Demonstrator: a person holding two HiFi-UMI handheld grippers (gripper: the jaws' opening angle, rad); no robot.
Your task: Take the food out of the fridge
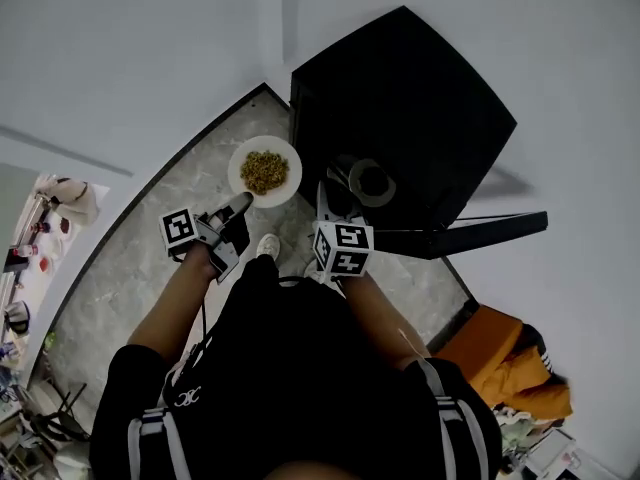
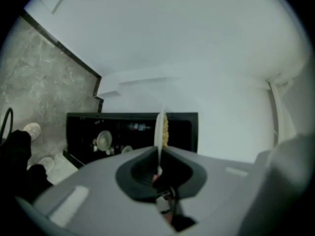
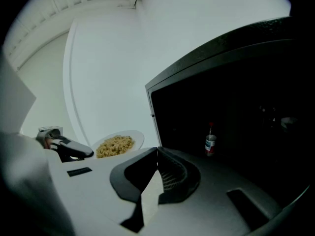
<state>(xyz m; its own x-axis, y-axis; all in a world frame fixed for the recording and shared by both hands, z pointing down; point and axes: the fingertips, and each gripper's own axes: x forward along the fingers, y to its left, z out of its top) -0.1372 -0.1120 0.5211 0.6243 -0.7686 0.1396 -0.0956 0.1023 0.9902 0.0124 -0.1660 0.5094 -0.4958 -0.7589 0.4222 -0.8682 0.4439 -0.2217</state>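
A plate is found left of the fridge (its door swung open); a bottle is kept inside.

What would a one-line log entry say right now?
left gripper: shut on plate rim | food: on plate, outside fridge | right gripper: shut, empty | fridge: open

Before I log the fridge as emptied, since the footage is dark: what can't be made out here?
- Right gripper view: fridge interior behind the bottle, too dark.
- Left gripper view: pale dishes on the shelf, too small to identify.
- Head view: fridge shelves, mostly hidden by its top.
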